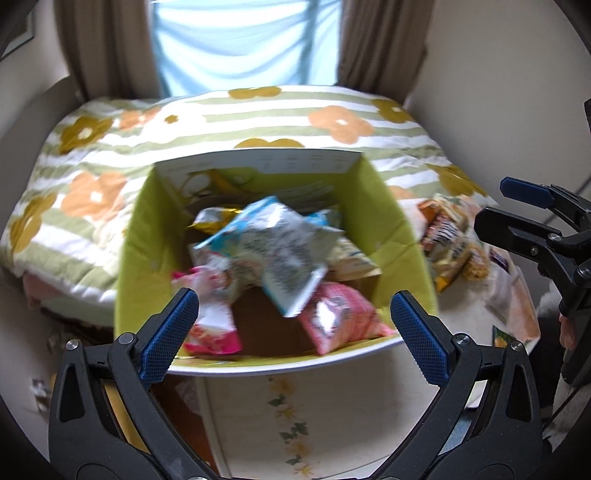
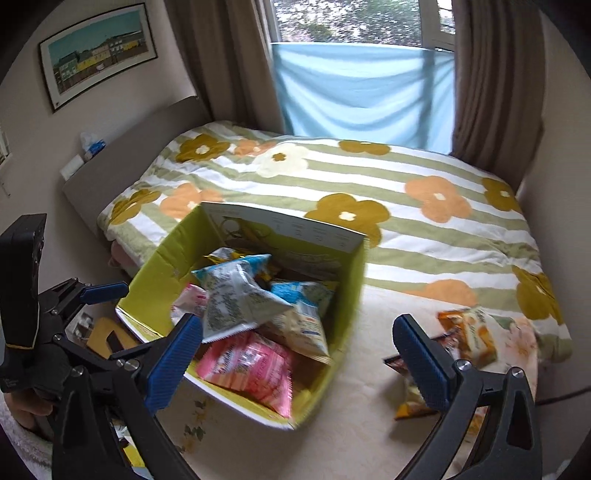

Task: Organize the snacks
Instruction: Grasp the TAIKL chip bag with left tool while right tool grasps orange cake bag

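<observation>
No text is being read with certainty. Print is being shown on the blue-white packet [image 2: 236,299], the pink packet [image 2: 247,365] and the box flap [image 2: 295,229], but all of it is blurred beyond reading.

Domestic bedroom. Bed [image 2: 424,236] with flower-patterned quilt fills the far side; brown curtains [image 2: 229,59] flank a window [image 2: 347,22]; framed picture [image 2: 98,51] hangs on the left wall.

1 green box [image 2: 162,280] w/ approx 6 snack packs [image 2: 236,295]; 3 more packs [image 2: 469,332] outside at 3 o'clock; 2 grippers.
</observation>
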The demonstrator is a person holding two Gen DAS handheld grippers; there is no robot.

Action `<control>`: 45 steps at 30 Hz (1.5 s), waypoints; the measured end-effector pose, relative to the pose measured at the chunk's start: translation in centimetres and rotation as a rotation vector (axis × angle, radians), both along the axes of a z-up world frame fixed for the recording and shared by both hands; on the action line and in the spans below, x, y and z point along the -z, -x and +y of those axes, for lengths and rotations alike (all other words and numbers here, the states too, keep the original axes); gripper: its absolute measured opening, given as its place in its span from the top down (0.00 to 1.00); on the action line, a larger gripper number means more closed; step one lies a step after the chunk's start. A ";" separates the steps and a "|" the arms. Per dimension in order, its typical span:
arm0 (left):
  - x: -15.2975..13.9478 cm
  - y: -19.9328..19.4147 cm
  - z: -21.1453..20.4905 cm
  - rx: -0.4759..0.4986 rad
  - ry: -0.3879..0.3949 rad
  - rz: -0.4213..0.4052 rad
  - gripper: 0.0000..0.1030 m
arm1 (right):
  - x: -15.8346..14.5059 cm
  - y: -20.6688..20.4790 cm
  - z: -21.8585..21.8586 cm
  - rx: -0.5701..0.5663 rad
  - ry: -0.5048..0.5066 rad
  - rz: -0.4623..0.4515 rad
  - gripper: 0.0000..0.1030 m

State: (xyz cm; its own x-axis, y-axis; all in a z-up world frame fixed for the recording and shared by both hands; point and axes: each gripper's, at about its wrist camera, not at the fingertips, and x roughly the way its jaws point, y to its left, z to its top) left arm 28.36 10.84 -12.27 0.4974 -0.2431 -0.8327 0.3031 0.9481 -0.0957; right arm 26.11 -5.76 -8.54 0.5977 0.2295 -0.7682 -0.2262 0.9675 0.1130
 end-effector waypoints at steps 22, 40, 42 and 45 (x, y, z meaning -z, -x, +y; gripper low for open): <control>-0.1 1.1 -16.3 0.110 0.048 0.025 0.00 | 0.3 6.8 -18.4 0.207 0.093 -0.003 0.00; 8.7 -3.5 -27.2 -0.139 0.073 0.204 0.00 | 7.0 1.3 -27.6 0.112 -0.002 0.101 0.00; 9.8 -4.0 -27.8 -0.165 0.069 0.217 0.00 | 7.8 0.0 -27.7 0.112 -0.016 0.116 0.00; 11.4 -4.6 -28.1 -0.197 0.054 0.233 0.00 | 9.4 -2.0 -27.4 0.107 -0.049 0.133 0.00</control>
State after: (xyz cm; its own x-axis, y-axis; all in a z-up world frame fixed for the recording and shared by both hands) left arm 32.98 -17.26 -23.67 0.3368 -0.2082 -0.9183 0.0781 0.9781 -0.1931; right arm 28.11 -33.16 -17.90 0.5144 0.2092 -0.8316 -0.1025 0.9778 0.1826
